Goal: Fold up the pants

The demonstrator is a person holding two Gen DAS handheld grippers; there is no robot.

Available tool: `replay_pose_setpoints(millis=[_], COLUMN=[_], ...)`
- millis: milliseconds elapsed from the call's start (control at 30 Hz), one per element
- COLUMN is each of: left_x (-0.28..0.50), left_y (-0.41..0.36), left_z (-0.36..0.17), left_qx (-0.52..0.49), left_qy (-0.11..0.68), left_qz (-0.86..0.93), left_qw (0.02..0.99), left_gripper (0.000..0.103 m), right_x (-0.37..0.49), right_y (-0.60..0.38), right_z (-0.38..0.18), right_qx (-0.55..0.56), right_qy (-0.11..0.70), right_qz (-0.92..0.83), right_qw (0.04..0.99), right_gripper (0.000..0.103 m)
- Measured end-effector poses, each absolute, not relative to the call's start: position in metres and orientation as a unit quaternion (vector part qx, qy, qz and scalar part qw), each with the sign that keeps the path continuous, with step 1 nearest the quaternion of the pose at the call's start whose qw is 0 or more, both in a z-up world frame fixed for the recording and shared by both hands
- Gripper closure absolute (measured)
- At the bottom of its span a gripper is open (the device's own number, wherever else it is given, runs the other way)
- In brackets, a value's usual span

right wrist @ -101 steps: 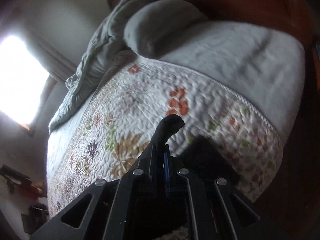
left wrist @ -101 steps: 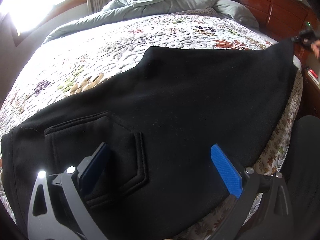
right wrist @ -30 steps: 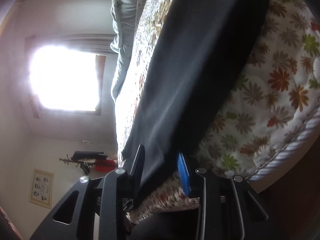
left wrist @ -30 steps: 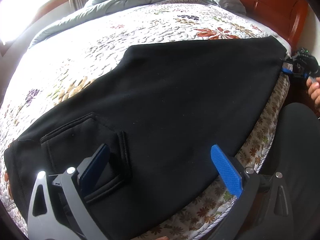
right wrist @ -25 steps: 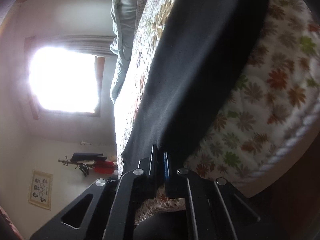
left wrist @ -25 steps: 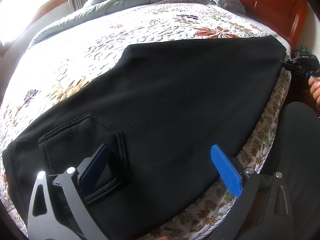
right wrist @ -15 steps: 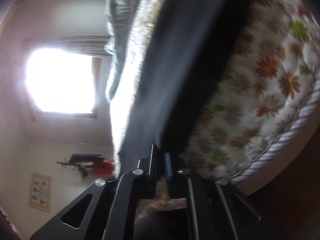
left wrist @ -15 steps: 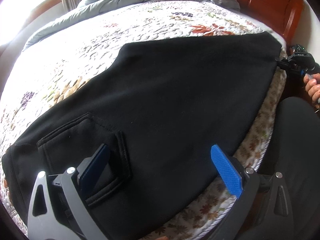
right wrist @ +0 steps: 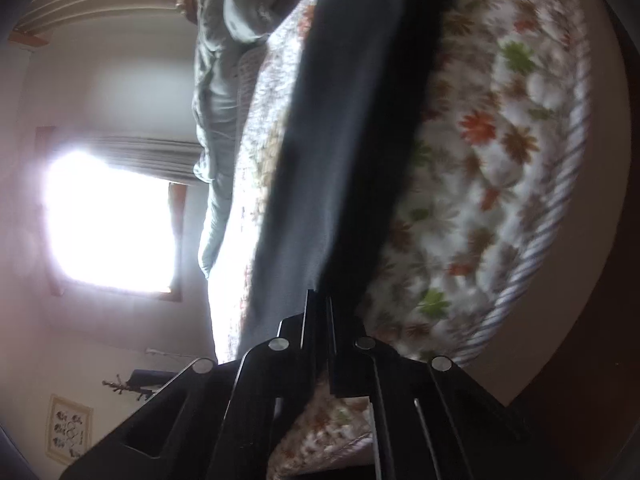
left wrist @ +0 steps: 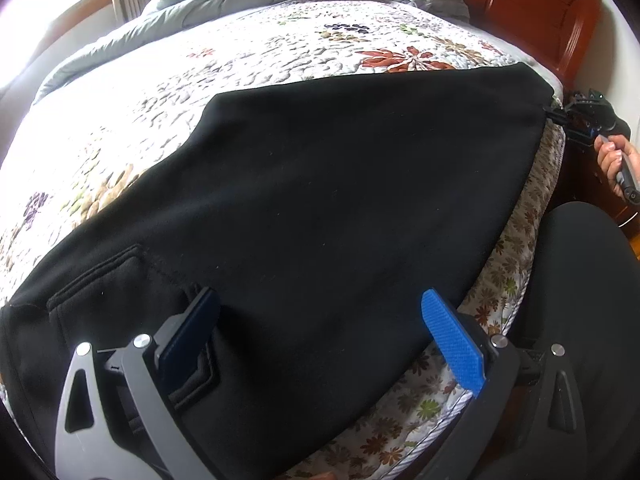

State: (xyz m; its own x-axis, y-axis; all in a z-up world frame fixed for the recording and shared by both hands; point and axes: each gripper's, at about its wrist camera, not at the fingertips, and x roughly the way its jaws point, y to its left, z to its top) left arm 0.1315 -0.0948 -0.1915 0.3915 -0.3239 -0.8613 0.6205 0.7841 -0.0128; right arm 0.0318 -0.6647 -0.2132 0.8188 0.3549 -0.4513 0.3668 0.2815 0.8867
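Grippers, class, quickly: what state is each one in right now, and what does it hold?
Left gripper: open, blue-padded fingers spread over the black fleece pants, holding nothing.
Right gripper: shut on the pants' edge at the bedside.

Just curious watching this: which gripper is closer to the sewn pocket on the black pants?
Left. The left gripper hangs open right over the pocket, one finger above it. The right gripper is shut on the pants at the far end.

Hand-held gripper hardware and operator

Left hand-held gripper (left wrist: 320,328): grey frame, blue textured pads, silver screws. Right hand-held gripper (right wrist: 318,312): black frame. Bare-skinned hand (left wrist: 612,160).
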Motion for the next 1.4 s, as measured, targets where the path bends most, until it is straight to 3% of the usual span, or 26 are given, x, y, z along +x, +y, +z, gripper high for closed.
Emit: replay_pose_setpoints(millis=[100,333,467,700,933,1100,1200,1267,1400], left_x=[0.133,0.134,0.135,0.135,0.135,0.135,0.136,0.136,0.135], left_y=[-0.095,-0.096,-0.095,-0.094,-0.094,-0.094,-0.094,-0.092,-0.091], left_z=[-0.192,-0.193,-0.193,-0.193,-0.194,-0.194,-0.194,-0.195,-0.191], left_qx=[0.160,0.160,0.158,0.161,0.161,0.161,0.158,0.156,0.149], left_qy=[0.473,0.475,0.477,0.478,0.478,0.478,0.479,0.479,0.478], left_qz=[-0.286,-0.283,-0.280,-0.278,-0.277,-0.278,-0.278,-0.278,-0.276], left_qw=[0.818,0.818,0.818,0.818,0.818,0.817,0.818,0.818,0.820], left_gripper=[0.003,0.003,0.003,0.003,0.003,0.003,0.002,0.002,0.003], right_x=[0.036,-0.001,0.006,0.039,0.026,0.028,0.036,0.036,0.036], right_y=[-0.664,-0.738,-0.768,-0.782,-0.787,-0.797,-0.798,-0.799,-0.792], right_z=[-0.210,-0.203,-0.198,-0.190,-0.212,-0.226,-0.224,-0.219,-0.196], right_qx=[0.600,0.639,0.637,0.625,0.629,0.660,0.653,0.645,0.617], right_qy=[0.293,0.203,0.189,0.205,0.214,0.180,0.188,0.193,0.200], right_qz=[0.010,-0.072,-0.092,-0.114,-0.106,-0.059,-0.052,-0.059,-0.071], right_qw=[0.744,0.739,0.742,0.744,0.739,0.727,0.732,0.737,0.758], right_gripper=[0.097,0.057,0.050,0.051,0.078,0.070,0.071,0.089,0.092])
